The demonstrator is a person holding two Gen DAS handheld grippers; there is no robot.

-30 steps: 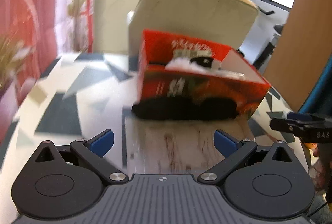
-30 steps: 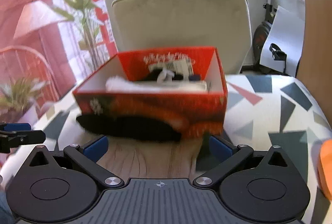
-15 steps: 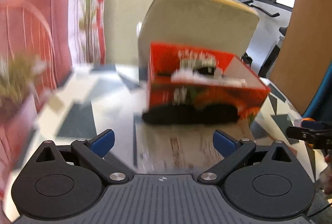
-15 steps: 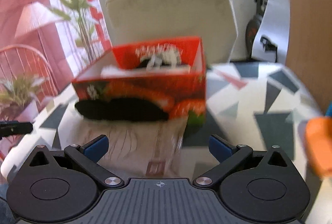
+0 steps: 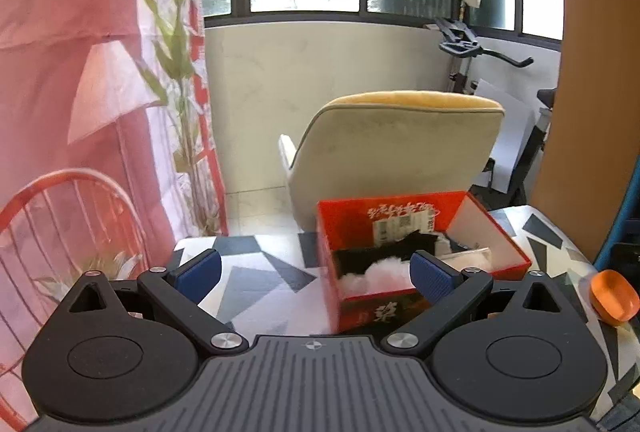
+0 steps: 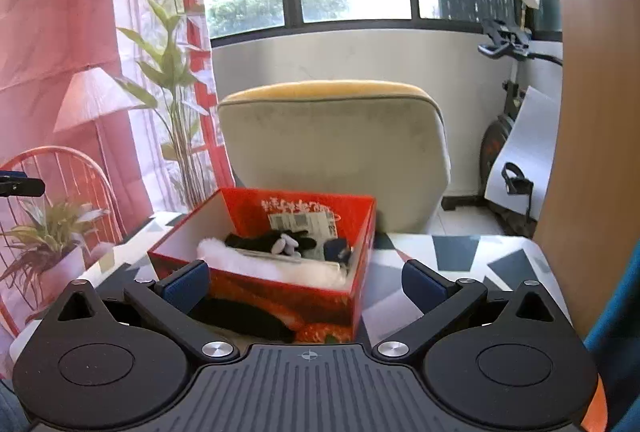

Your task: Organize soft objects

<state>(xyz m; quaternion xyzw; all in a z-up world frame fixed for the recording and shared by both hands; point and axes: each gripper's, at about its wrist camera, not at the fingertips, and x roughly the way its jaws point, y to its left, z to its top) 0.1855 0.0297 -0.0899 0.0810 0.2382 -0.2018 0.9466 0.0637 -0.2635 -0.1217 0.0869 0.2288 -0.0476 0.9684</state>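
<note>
A red cardboard box [image 5: 360,308] [image 6: 328,306] stands on a table with a triangle-patterned cloth [image 5: 260,284] [image 6: 460,256]. Inside lie soft things: a white fluffy piece [image 5: 380,274] [image 6: 256,264] and a black-and-white plush piece [image 6: 280,243] [image 5: 420,244]. A black soft item [image 6: 248,320] lies against the box's near side. My left gripper [image 5: 316,274] is open, raised in front of the box with nothing between its fingers. My right gripper [image 6: 306,282] is open too, held near the box's front wall and holding nothing.
A beige chair [image 5: 396,155] [image 6: 336,155] stands behind the table. An orange round object [image 5: 614,296] sits at the table's right edge. A potted plant [image 6: 52,244], a red wire chair [image 5: 60,224] and pink curtains are left; an exercise bike [image 6: 512,135] is right.
Both grippers have lifted and pulled back from the box, so the views now look down into it from higher up. Both stayed open.
</note>
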